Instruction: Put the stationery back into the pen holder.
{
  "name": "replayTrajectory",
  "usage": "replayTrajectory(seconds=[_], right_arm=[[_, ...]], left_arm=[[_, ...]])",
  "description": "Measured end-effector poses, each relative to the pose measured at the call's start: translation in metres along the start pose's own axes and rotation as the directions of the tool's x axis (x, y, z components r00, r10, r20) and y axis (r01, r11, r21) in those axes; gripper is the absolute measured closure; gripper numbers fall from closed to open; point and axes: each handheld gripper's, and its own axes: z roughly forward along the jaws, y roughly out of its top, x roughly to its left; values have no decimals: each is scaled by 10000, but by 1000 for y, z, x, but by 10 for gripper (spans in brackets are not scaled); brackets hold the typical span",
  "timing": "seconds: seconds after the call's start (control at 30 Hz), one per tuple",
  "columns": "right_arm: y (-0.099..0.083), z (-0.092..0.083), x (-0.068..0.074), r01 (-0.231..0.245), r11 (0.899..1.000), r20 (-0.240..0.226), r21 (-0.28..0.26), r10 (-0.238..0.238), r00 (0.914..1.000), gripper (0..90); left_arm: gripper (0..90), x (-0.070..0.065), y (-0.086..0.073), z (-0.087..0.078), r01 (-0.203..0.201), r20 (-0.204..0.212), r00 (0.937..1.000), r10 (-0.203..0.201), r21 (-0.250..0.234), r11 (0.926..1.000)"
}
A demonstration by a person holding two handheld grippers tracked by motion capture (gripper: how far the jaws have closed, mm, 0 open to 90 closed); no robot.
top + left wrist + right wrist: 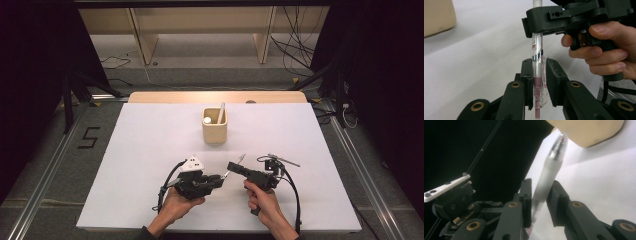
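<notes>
The right gripper (pixel 236 165) clamps the frosted barrel of a pen (pixel 547 178), tip pointing toward the cup (pixel 215 126). The left gripper (pixel 218 178) grips the pen's clear rear end (pixel 537 75), where a red insert shows. Both hold the one pen between them, just above the white desk (pixel 150 150). The cup stands well beyond them, with a white stick inside.

We see a clear glossy plastic pen (pixel 537 53) with frosted matt grip (pixel 547 178), a smooth cream holder cup (pixel 215 131), and a matt white surface (pixel 150 150).
</notes>
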Motion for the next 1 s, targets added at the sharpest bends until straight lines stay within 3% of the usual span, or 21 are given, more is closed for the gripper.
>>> replayTrajectory(seconds=[0.13, 0.3, 0.5, 0.73, 1.0], right_arm=[[0, 0, 2, -18, 10000, -177, -13, 18, 9998, 795], [0, -1, 6, 297, 9995, -225, -55, -299, 9993, 800], [3, -3, 14, 1045, 9945, 49, -107, -1045, 9945, 801], [8, -8, 21, 1922, 9812, 408, -188, -1913, 9807, 801], [16, -11, 25, 2477, 9684, 716, -279, -2452, 9668, 801]], left_arm=[[761, 0, -3, 3, -66, 89, 9999, 66, 19, 10000], [742, 0, -2, 1, -113, 264, 9996, 116, -113, 9999], [530, 4, 0, -4, -24, 470, 9989, 32, -167, 9999], [412, 14, -7, -15, -297, -31, 9996, 297, -208, 9993], [331, 26, -18, -27, -492, -469, 9978, 472, -445, 9978]])
